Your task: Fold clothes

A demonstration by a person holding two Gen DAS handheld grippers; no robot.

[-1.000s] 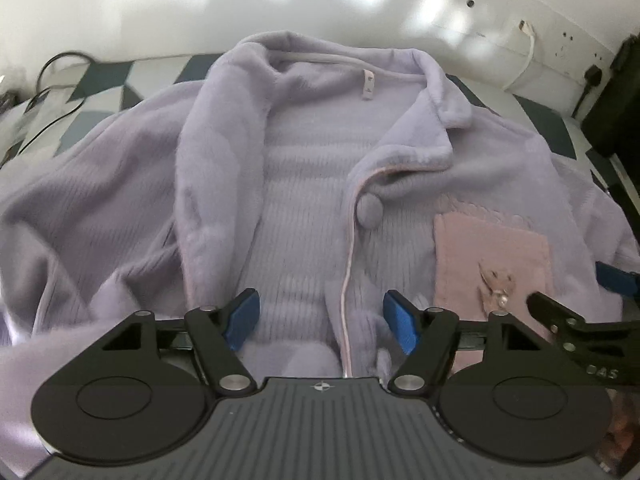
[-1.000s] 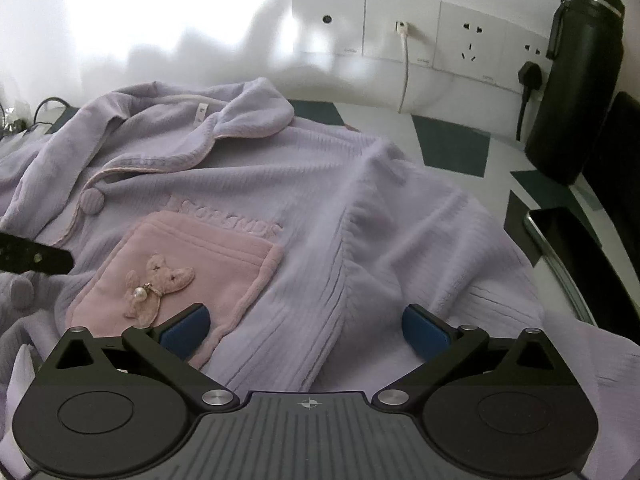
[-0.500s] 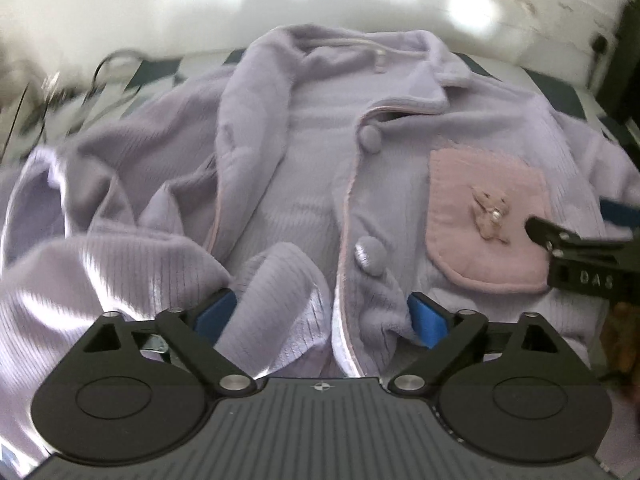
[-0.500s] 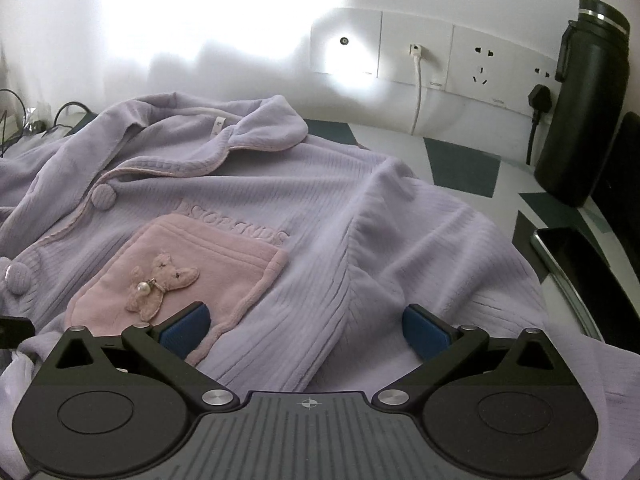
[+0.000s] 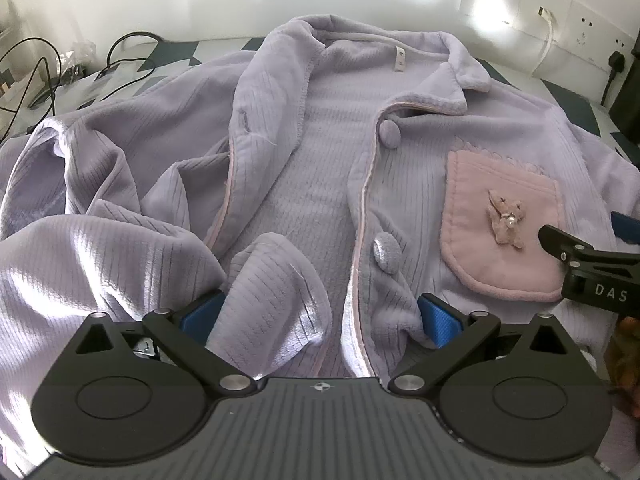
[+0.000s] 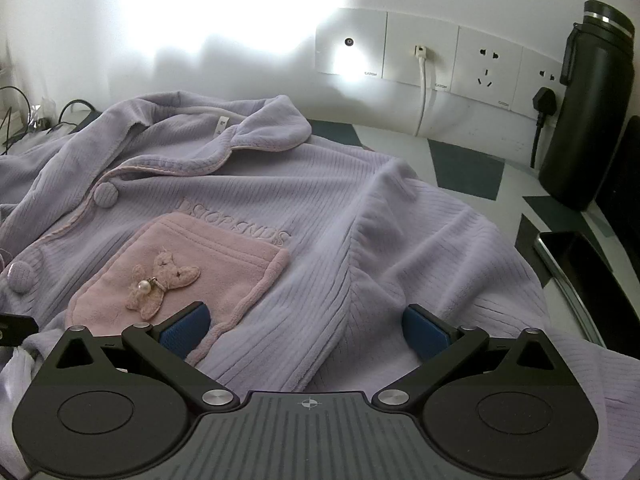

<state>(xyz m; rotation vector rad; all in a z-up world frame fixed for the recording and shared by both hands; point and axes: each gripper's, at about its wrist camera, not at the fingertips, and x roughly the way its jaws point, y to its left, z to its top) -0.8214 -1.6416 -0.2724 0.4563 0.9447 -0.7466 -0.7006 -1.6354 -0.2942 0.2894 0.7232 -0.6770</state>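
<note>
A lilac fleece pyjama top (image 5: 320, 152) lies face up on the table, front open, collar at the far side. It has a pink chest pocket (image 5: 500, 224) with a small bunny patch. My left gripper (image 5: 318, 316) is open over the lower front, with a bunched fold of lilac cloth (image 5: 276, 288) between its blue pads. My right gripper (image 6: 306, 330) is open and empty, low over the top's right side (image 6: 380, 248) beside the pink pocket (image 6: 192, 268). The right gripper's finger also shows in the left wrist view (image 5: 588, 264).
Wall sockets (image 6: 432, 56) with a white cable run along the back wall. A black flask (image 6: 588, 108) stands at the back right, a dark tray or device (image 6: 576, 268) at the right edge. Black cables (image 5: 60, 68) lie at the back left. The table has a teal-and-white pattern (image 6: 468, 164).
My left gripper has pulled back toward the hem and opened wider; a fold of cloth now bunches between its pads. The right gripper has drawn back slightly, still open.
</note>
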